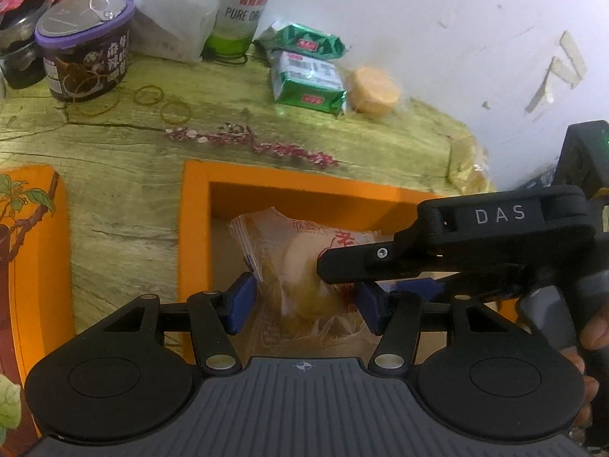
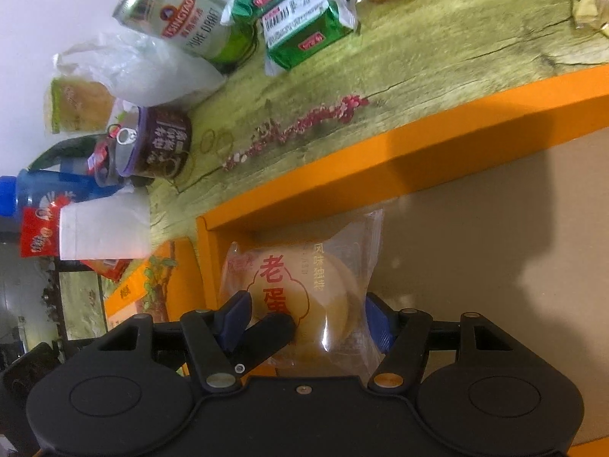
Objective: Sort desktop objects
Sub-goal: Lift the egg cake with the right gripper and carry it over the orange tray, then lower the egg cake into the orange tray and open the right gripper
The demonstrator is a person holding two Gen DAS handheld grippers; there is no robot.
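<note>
While both grippers are bracketing the wrapped pastry (image 2: 304, 297) inside the orange box (image 1: 194, 228), left gripper (image 1: 304, 301) and right gripper (image 2: 308, 320) part-open around it, grip unclear, we are aiming to lower it flat before letting go.

Beer can (image 1: 243, 3) reads seemingly "TSINGTAO PURE DRAFT"; black tongs (image 1: 500, 215) read "DAS"

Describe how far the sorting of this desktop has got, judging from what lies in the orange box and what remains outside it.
Done: nothing rests alone in the orange box.
In hand: both tongs, left and right, flank the wrapped pastry inside the box.
Left: green packets, yellow cake, beer can and purple-lidded tub remain on the table.
</note>
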